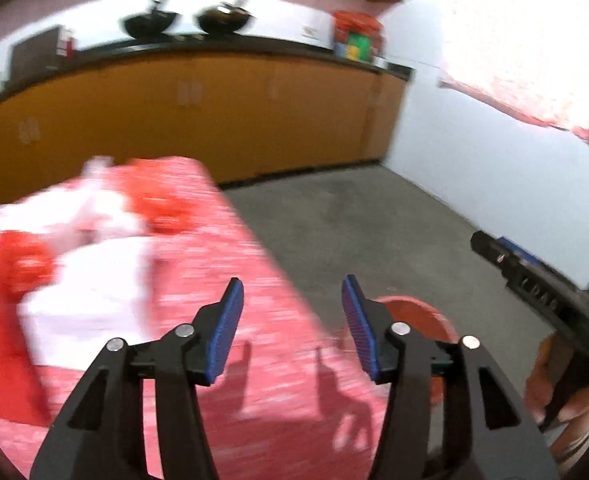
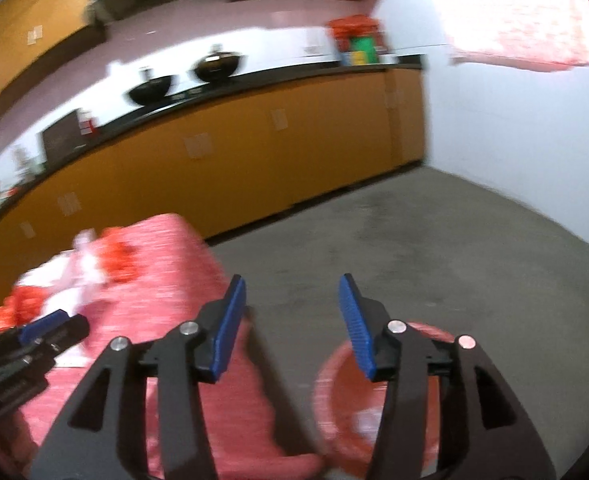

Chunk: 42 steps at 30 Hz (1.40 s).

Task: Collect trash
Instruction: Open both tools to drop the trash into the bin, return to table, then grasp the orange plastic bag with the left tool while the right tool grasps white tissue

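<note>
Blurred trash lies on a table under a red-and-white cloth (image 1: 230,264): white paper (image 1: 90,280) and crumpled red pieces (image 1: 162,208). My left gripper (image 1: 292,292) hangs open above the table's near corner, with nothing between its blue pads. A round red bin (image 1: 426,316) stands on the floor just right of the table. My right gripper (image 2: 291,292) is open and empty too, over the floor between the table (image 2: 174,280) and the bin (image 2: 326,376). Something white lies inside the bin. Each gripper shows in the other's view: the right gripper (image 1: 484,242), the left gripper (image 2: 66,324).
Orange cabinets (image 1: 214,120) under a black counter run along the far wall, carrying two black bowls (image 1: 222,20) and a coloured box (image 1: 356,38). Grey floor (image 2: 434,248) stretches to a white wall (image 2: 514,140). A bright pinkish curtain (image 1: 534,40) hangs at the upper right.
</note>
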Each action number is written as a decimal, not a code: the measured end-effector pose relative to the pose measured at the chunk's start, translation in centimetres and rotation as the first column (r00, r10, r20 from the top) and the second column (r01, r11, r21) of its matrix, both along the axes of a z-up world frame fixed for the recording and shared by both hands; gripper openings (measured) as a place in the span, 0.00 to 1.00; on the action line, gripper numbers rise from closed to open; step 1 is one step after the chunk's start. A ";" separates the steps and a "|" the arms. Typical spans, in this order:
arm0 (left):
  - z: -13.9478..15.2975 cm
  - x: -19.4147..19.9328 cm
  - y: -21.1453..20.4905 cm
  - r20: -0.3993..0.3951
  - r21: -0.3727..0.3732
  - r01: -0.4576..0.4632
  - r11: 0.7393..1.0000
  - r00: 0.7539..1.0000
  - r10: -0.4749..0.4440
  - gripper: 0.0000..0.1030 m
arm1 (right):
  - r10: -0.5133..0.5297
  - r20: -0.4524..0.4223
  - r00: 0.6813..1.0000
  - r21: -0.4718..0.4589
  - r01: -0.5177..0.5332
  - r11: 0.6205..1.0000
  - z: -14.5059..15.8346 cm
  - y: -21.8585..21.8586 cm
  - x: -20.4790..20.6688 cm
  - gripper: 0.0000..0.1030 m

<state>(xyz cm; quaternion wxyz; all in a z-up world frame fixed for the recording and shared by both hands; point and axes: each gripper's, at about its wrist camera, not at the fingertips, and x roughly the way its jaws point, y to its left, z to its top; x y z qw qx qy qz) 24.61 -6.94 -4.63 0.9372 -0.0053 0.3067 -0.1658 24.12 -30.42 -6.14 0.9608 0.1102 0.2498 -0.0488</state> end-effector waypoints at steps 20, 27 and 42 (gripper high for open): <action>-1.9 -2.4 25.4 0.103 0.117 -0.569 0.814 0.822 0.560 0.68 | 0.423 -0.153 0.893 0.082 -0.415 0.906 -3.2 23.2 9.0 0.47; -2.6 -2.2 28.1 0.071 0.087 -0.600 0.795 0.800 0.596 0.71 | 0.448 -0.172 0.877 0.105 -0.436 0.894 -4.4 24.5 10.5 0.27; -3.1 1.0 30.9 0.047 0.144 -0.628 0.764 0.776 0.629 0.74 | 0.297 -0.114 0.948 -0.019 -0.301 0.953 -3.0 21.7 10.4 0.03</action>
